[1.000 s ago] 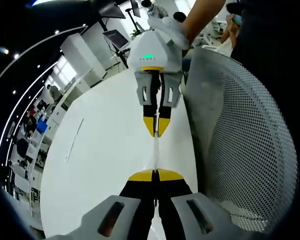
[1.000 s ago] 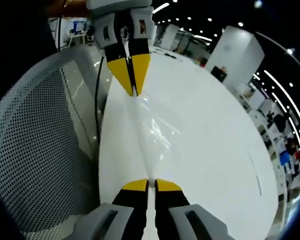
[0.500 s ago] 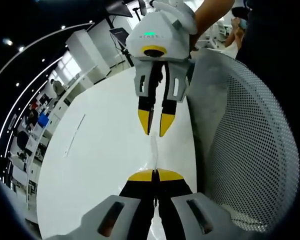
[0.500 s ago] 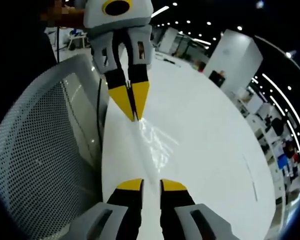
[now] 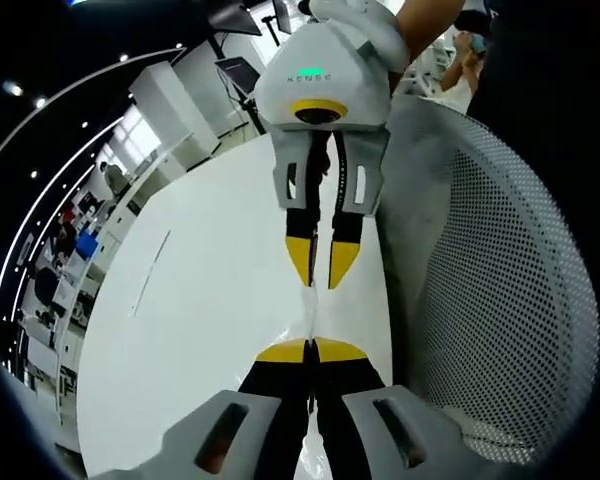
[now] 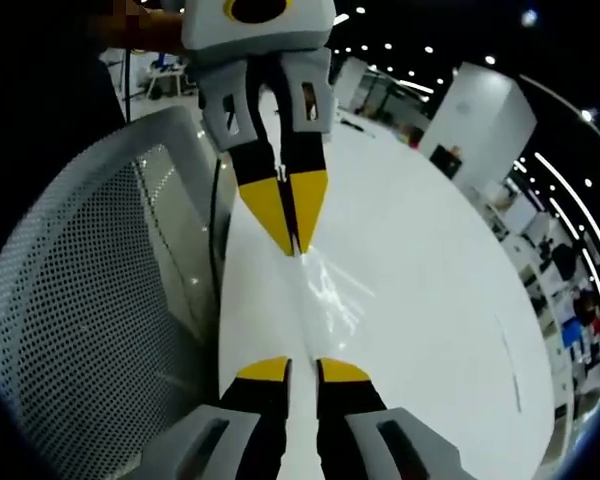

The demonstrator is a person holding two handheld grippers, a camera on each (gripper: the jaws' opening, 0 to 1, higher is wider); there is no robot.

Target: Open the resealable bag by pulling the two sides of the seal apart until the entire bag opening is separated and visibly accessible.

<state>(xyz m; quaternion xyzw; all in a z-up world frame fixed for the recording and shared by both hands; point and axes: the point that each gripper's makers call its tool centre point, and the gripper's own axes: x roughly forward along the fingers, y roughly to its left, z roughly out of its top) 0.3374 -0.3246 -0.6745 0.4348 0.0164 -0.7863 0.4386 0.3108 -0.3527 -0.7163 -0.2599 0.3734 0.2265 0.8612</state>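
The clear resealable bag (image 6: 326,296) hangs over the white table as a thin, glinting film. In the left gripper view it is a narrow edge-on strip (image 5: 309,318). My left gripper (image 5: 311,348) is shut on one edge of the bag, and in the right gripper view it comes down from the top (image 6: 296,240) with its yellow tips pinched on the film. My right gripper (image 6: 303,368) is open, its tips a small gap apart around the bag's near edge. Seen from the left gripper view, it (image 5: 320,275) hovers just above the strip with parted tips.
The white table (image 5: 200,300) stretches to the left under both grippers. A grey mesh chair back (image 5: 480,260) stands close along the table's edge, also seen in the right gripper view (image 6: 90,300). A gloved hand (image 5: 365,20) holds the right gripper. An office lies beyond.
The right gripper has opened and let go of the bag's edge. The two grippers have come closer together, and the left stays shut on the bag.
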